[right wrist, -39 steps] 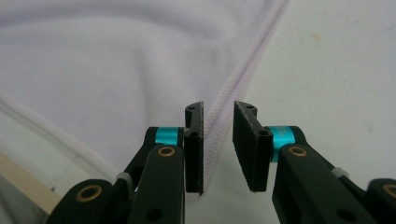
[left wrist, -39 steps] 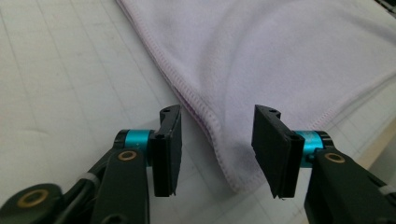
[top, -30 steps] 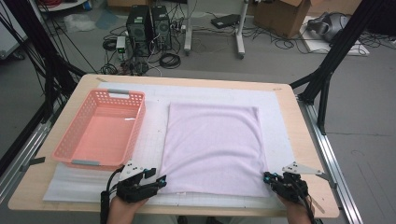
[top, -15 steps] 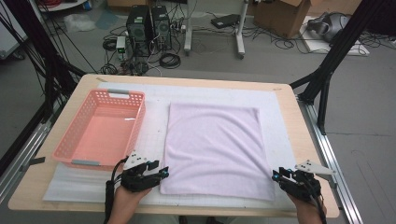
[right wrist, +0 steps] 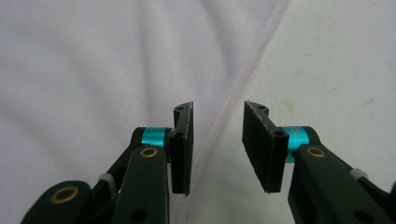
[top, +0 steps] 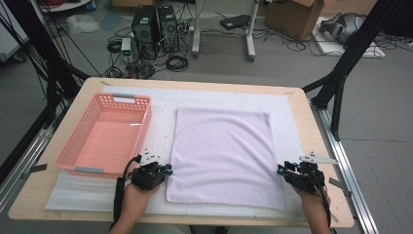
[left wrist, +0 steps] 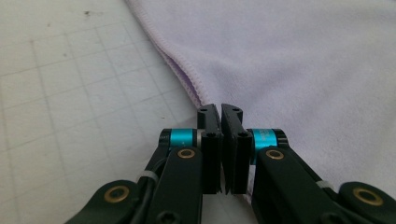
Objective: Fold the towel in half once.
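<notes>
A lilac towel (top: 225, 156) lies flat on the white mat (top: 160, 122), with the pink basket (top: 104, 134) off at its nine o'clock. The left gripper (left wrist: 220, 112) sits at the towel's left hem, jaws pressed together (whether cloth is caught between them I cannot tell). The right gripper (right wrist: 217, 122), at the towel's four o'clock, stands spread astride the right hem.

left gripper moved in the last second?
Yes. The left gripper has moved forward along the towel's left edge, from the near corner to beside the near end of the pink basket.
</notes>
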